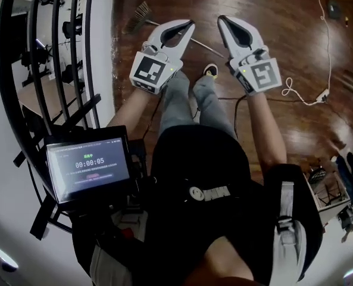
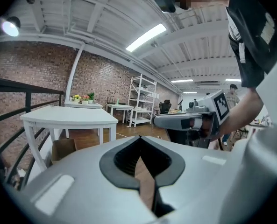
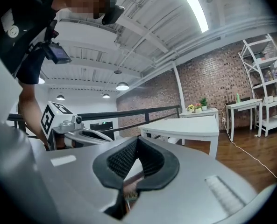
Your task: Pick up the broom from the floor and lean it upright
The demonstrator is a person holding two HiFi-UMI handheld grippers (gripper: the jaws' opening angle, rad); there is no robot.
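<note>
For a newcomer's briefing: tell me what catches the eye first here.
The left white claw and right white claw, each with a black-and-white marker cube, stand shut and empty over the dark wooden floor at the head view's top. Beyond the left one a tan-bristled broom lies flat; at lower left a black screen shows a timer.

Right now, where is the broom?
In the head view the broom lies flat on the floor at upper left, bristles near the railing, handle passing under the left gripper toward the right gripper.
</note>
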